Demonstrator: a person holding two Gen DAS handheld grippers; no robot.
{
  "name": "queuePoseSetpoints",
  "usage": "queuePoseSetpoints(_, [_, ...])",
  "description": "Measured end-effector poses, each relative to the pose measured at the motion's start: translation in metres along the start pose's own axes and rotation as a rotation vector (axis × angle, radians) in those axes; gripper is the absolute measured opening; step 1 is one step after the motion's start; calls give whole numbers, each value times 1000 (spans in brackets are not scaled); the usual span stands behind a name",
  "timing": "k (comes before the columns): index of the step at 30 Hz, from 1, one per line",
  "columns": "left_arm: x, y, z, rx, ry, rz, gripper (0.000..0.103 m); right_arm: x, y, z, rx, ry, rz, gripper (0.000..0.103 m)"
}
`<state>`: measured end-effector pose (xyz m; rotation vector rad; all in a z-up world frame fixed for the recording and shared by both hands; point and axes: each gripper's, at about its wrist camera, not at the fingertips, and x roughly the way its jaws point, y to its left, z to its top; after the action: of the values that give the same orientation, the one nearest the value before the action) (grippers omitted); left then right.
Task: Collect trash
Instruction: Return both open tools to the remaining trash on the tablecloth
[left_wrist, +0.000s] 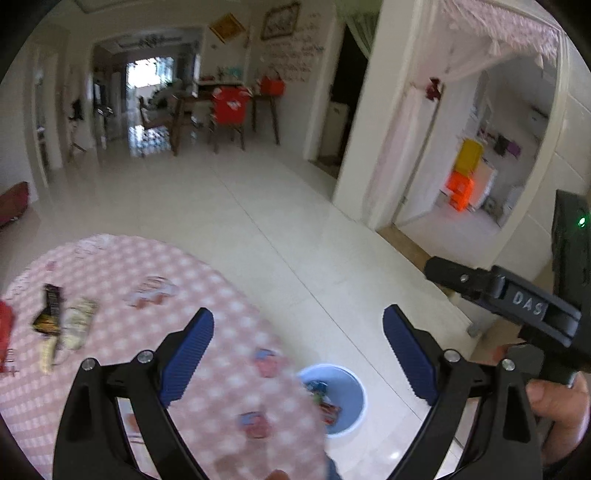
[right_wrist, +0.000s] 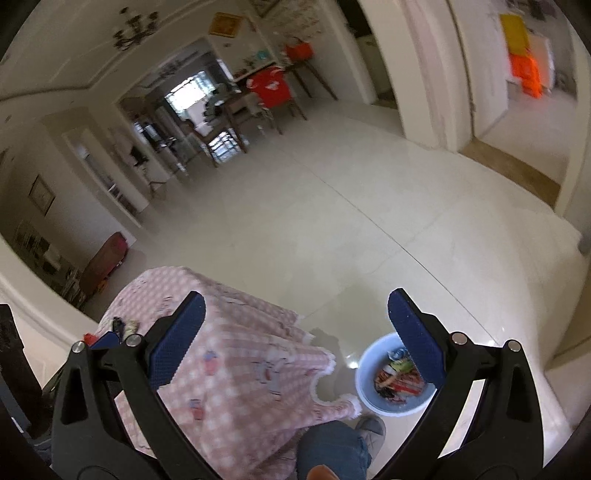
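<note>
While wrappers remain on table, left gripper and right gripper held wide open, empty; bin kept beside table for drops.

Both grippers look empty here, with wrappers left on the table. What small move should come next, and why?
Probably swing the left gripper leftward toward the black wrapper and pale wrapper on the pink checked tablecloth. Both grippers are open and empty, the right gripper sits farther away, and the blue bin already holds trash.

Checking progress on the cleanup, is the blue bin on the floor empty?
No, the blue bin already holds several colourful wrappers in the right wrist view.
</note>
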<state>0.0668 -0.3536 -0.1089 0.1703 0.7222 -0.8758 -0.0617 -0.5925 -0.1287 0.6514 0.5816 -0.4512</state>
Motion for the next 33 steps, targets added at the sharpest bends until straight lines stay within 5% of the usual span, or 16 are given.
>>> queuePoseSetpoints(7, [-42,60,-11,-11,-81,145,91,13,75,-10,-133,24,61,97])
queuePoseSetpoints(14, [-61,144,-35,-86,-66,258,91,52,150,-39,-242,101,116,97])
queuePoseSetpoints(20, [-46,230,-64,-169,10,370,91,85,197,-65,-314,167,146,97])
queuePoseSetpoints(27, [-2,266,-77,-118,125,352,90,115,222,-82,-356,213,145,97])
queuePoseSetpoints(33, [20,275,-68,-103,178,334,53,142,241,-90,-387,240,128,97])
